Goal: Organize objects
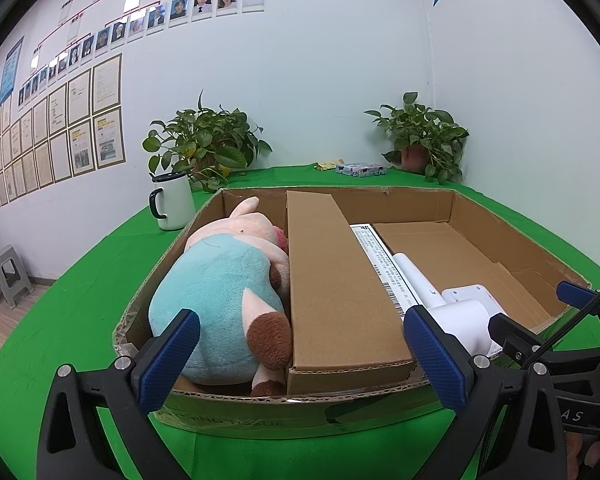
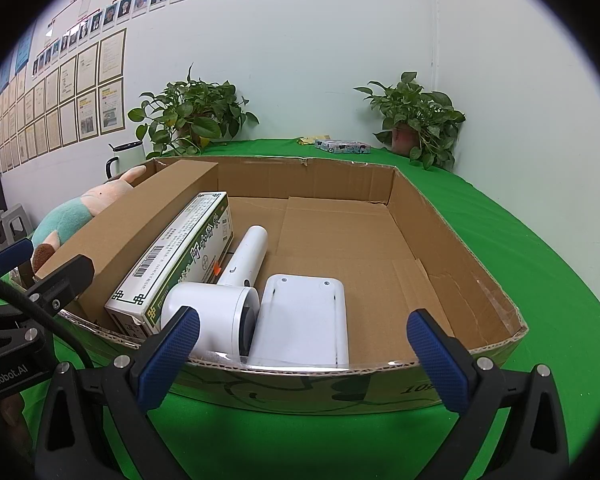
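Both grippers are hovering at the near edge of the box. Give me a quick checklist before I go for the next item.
1. Left gripper open and holding nothing: ok.
2. Right gripper open and holding nothing: ok.
3. Free floor in the cardboard box, right side bare: ok.
4. Plush toy, long carton, green-edged packet, hair dryer and white pad inside the box: ok.
5. Mug and small printed packet outside on the green cloth: not ok.
6. Mug lid closed: cannot tell.
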Motion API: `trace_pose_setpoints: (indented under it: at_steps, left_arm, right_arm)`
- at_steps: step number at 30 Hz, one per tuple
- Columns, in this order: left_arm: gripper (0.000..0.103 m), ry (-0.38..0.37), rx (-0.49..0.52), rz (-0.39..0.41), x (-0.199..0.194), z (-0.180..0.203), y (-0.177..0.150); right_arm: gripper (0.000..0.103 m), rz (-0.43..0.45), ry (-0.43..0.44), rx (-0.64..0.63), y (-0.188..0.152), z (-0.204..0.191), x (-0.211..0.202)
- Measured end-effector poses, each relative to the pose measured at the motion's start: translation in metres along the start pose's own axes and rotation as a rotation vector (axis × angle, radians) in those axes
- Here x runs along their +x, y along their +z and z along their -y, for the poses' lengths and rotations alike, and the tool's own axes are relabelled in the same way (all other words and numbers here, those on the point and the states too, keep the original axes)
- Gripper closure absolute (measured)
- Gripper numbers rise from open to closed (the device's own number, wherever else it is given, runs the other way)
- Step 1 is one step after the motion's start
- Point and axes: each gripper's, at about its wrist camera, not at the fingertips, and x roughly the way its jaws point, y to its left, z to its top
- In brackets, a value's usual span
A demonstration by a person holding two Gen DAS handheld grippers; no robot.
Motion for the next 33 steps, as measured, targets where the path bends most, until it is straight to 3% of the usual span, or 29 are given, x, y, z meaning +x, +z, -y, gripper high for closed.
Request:
trace_pose_setpoints:
  at_steps: [33]
  left_arm:
    - [0.0,0.044,0.007,0.012,-0.0007,0.0016,-0.0005]
  right_arm:
    - [0.0,-0.001,0.005,0.003,-0.0007,-0.001,0.0001]
